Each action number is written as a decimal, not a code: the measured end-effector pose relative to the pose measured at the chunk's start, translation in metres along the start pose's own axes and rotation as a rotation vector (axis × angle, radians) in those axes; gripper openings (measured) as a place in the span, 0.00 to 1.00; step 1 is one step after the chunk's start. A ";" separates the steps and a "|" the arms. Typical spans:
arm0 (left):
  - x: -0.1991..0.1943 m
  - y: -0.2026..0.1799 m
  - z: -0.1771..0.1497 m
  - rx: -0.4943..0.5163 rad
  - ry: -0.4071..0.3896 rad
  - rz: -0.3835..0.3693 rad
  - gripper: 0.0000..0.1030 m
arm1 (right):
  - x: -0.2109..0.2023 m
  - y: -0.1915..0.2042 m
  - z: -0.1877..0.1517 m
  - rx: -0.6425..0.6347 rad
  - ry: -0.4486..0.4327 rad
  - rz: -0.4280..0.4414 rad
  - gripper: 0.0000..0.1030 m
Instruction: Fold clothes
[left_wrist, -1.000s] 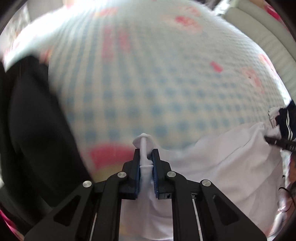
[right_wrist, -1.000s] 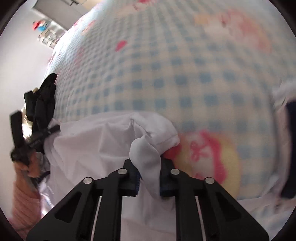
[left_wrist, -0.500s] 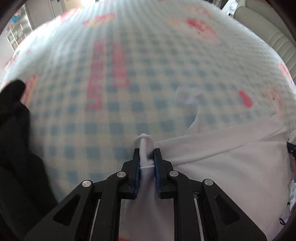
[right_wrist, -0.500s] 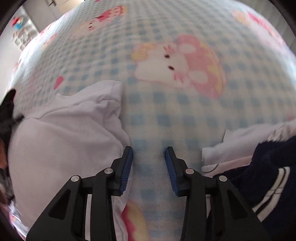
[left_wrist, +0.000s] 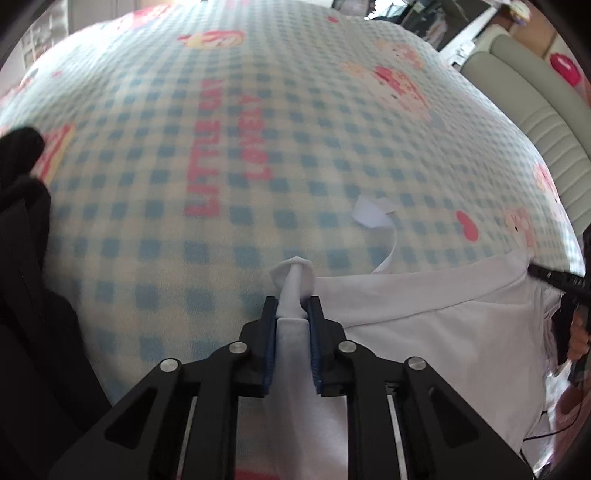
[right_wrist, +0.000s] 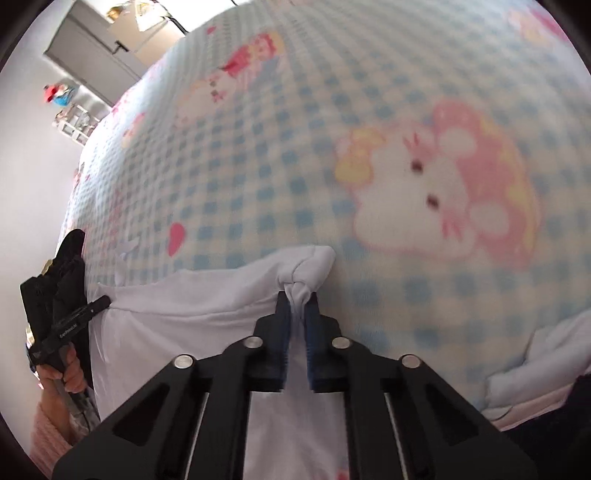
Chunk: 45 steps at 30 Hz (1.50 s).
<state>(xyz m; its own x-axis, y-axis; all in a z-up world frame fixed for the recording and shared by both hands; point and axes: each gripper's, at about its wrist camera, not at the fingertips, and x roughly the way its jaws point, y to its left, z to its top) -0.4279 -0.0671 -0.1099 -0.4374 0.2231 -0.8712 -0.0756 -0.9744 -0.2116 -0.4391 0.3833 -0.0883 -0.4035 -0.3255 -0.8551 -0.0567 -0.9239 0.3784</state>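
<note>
My left gripper (left_wrist: 292, 314) pinches one corner of the white shirt (left_wrist: 424, 325), my right gripper (right_wrist: 297, 310) pinches another, over the checked blanket (left_wrist: 184, 155).

The right gripper (right_wrist: 297, 300), open over the blue-and-cream checked fleece blanket (right_wrist: 295, 155) half a second ago, now pinches a bunched corner of the white cotton garment (right_wrist: 192, 306). That garment's top edge now lies stretched straighter across the blanket.
</note>
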 end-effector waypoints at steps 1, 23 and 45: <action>-0.004 -0.004 0.004 0.019 -0.019 -0.001 0.14 | -0.007 0.003 0.005 -0.007 -0.018 0.007 0.05; 0.000 -0.021 0.040 0.090 -0.057 0.008 0.04 | 0.001 0.000 0.017 -0.048 -0.018 -0.046 0.04; 0.019 -0.050 0.033 0.142 -0.031 0.120 0.11 | 0.021 0.005 0.017 -0.050 -0.088 -0.089 0.02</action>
<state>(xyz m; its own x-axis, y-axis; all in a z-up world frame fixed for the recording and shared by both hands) -0.4622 -0.0155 -0.1008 -0.4780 0.1061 -0.8719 -0.1457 -0.9885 -0.0404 -0.4630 0.3751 -0.0981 -0.4772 -0.2248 -0.8496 -0.0510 -0.9580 0.2821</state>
